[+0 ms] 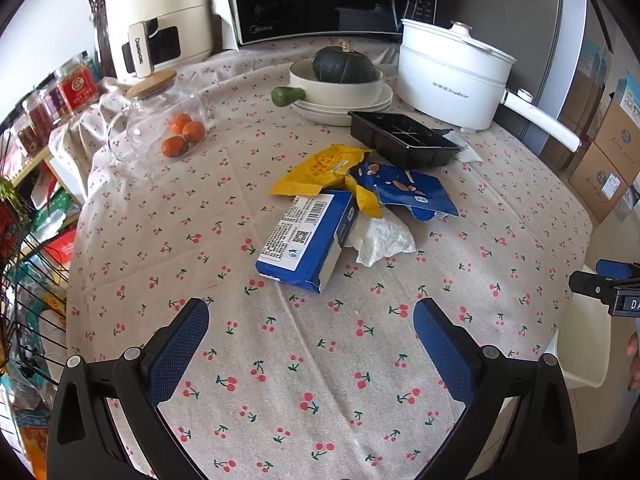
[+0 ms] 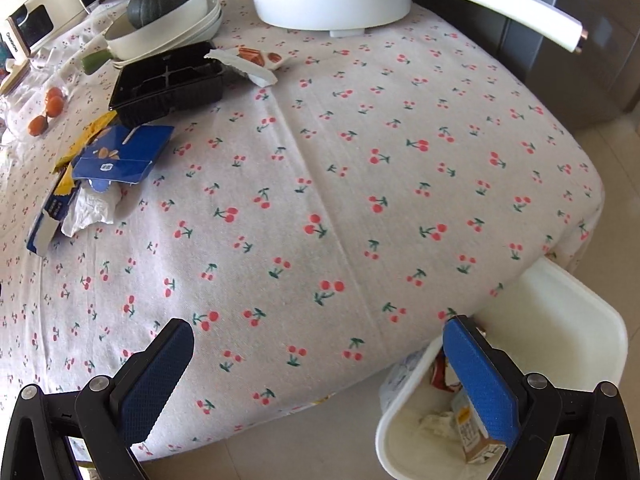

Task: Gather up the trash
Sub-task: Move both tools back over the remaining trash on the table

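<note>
Both the left gripper (image 1: 311, 312) and the right gripper (image 2: 318, 338) hang released and empty. Ahead of the left one lies the trash pile: blue carton (image 1: 306, 236), tissue (image 1: 382, 240), yellow wrapper (image 1: 320, 172), blue packet (image 1: 412, 190), with a black tray (image 1: 404, 140) beyond. Overlap risks dragging 2 pieces, 1 dropping off. The bin (image 2: 404, 432) sits below-right of the right gripper; bowl (image 1: 340, 88) and pot (image 1: 448, 80) crowd behind.

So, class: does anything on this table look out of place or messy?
Yes. A heap of litter sits mid-table: a blue carton on its side, a crumpled tissue, torn yellow and blue wrappers, and an empty black tray. Another wrapper lies beside the tray.
</note>
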A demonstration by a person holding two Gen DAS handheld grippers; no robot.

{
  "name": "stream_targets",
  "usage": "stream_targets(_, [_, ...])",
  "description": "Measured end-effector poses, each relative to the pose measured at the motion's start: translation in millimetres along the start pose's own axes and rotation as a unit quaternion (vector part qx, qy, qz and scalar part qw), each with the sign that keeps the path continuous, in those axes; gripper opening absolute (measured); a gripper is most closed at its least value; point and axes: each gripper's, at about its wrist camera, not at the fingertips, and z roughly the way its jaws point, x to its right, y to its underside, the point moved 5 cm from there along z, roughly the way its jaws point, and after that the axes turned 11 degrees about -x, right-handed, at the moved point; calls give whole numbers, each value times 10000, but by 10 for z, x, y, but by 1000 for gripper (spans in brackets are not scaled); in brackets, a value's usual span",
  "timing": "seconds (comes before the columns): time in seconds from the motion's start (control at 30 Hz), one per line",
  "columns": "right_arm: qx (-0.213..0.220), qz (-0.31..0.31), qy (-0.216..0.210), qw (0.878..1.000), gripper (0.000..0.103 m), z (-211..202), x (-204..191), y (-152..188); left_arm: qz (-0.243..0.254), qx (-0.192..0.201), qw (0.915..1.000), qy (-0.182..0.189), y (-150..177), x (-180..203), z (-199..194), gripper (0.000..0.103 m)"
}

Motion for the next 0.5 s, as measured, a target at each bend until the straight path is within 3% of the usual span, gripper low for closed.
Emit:
stream_targets(0.4, [-118,160,-141,9997,102,220,-181,-189,-112,-360,9970,671,-323,-73,518,103])
stream_targets(0.5, [-164,198,-185,9995,102,258,-190,-204,-142,-358,9980,501,-400,-77,658,103])
